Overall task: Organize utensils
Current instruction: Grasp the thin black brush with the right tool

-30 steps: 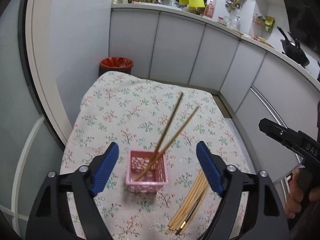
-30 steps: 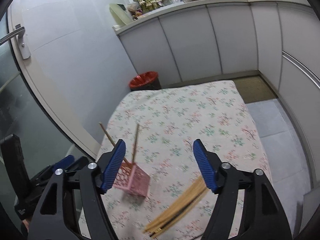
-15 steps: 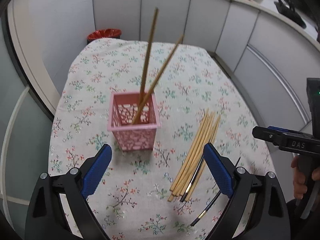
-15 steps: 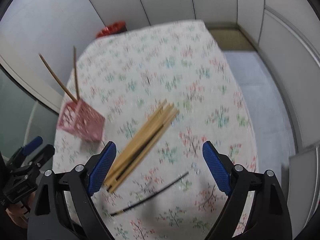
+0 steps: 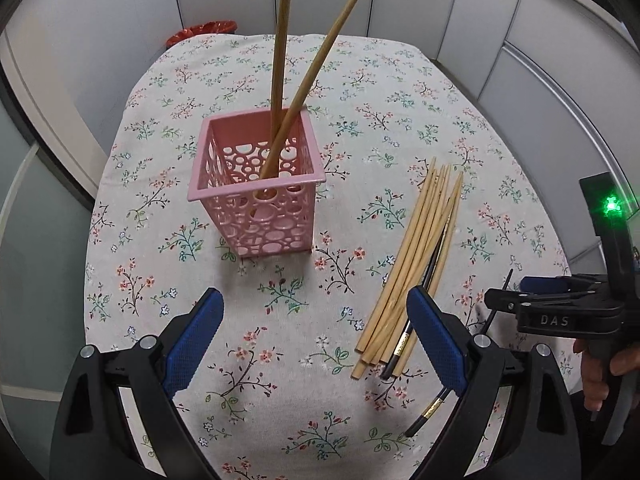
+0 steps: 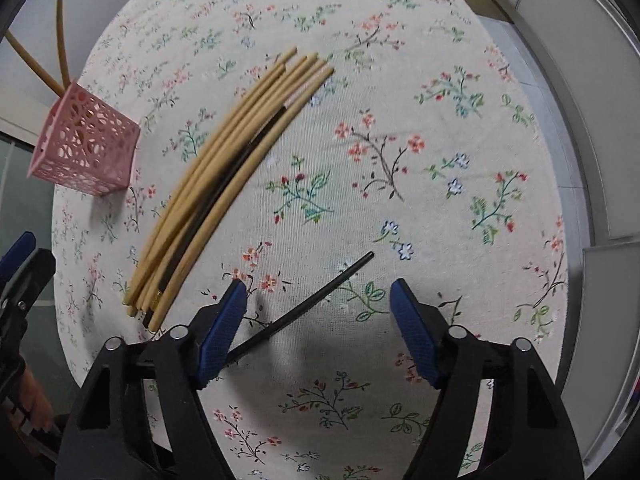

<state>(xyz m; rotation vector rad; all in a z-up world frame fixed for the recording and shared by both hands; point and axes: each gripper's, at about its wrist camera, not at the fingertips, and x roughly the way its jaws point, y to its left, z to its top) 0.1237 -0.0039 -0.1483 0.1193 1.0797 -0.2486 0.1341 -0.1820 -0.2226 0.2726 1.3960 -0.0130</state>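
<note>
Your left gripper [image 5: 316, 332] wide and empty above the floral cloth [image 5: 360, 92]; your right gripper [image 6: 316, 328] closing astride a lone black chopstick [image 6: 308, 308], pads clear of it

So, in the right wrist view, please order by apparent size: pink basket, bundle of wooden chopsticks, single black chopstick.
1. bundle of wooden chopsticks, largest
2. pink basket
3. single black chopstick, smallest, partly hidden behind a finger

Chopsticks [image 5: 416, 256] beside pink holder [image 5: 256, 184]
</note>
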